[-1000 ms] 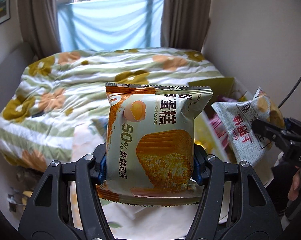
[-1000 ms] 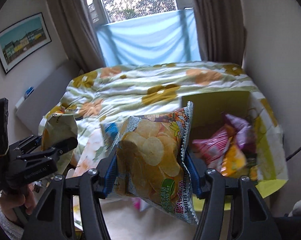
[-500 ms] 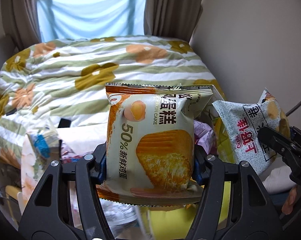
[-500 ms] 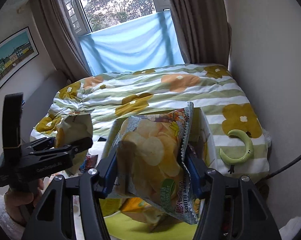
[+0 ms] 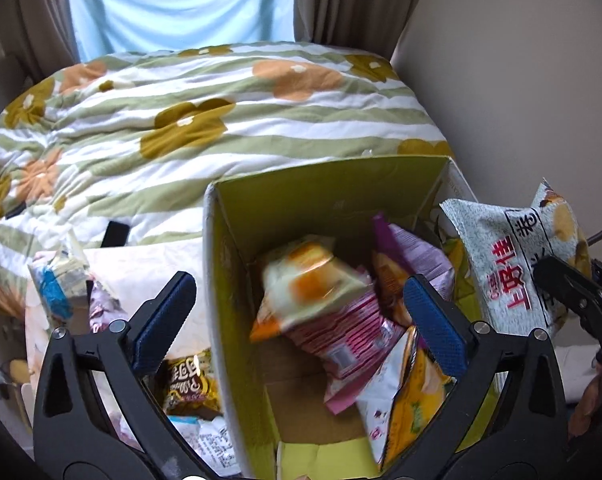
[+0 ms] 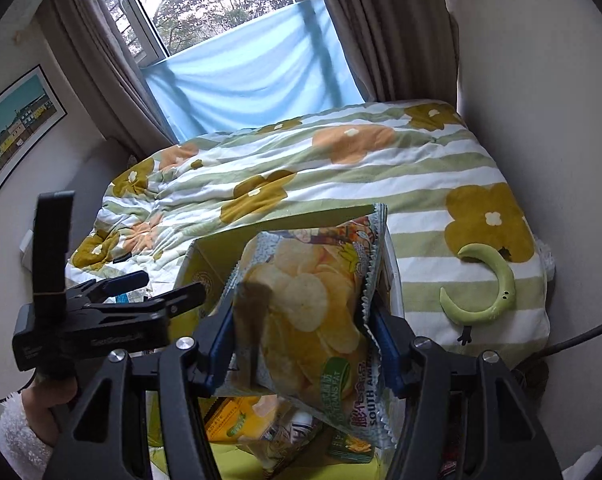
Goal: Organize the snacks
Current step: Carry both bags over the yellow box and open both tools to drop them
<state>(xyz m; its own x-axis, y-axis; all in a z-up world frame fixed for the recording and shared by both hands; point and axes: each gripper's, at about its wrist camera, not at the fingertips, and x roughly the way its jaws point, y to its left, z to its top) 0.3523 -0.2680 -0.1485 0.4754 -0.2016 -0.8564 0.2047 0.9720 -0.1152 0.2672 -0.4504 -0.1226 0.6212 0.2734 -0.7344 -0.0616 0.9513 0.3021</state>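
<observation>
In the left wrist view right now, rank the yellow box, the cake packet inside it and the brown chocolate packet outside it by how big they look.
1. Yellow box, clearly largest.
2. Cake packet, blurred, mid-size.
3. Brown chocolate packet, smallest, though partly hidden, so its full size is unsure.

From each wrist we look steeply down, close over the yellow box (image 5: 333, 200) on the bed (image 6: 341, 168), both views sharing them.

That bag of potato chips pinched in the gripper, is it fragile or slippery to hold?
Probably light and puffy: the chip bag bulges between the right gripper's pads. Its glossy film looks slippery. The chips pictured on it suggest a hard squeeze would likely crush the contents.
</observation>
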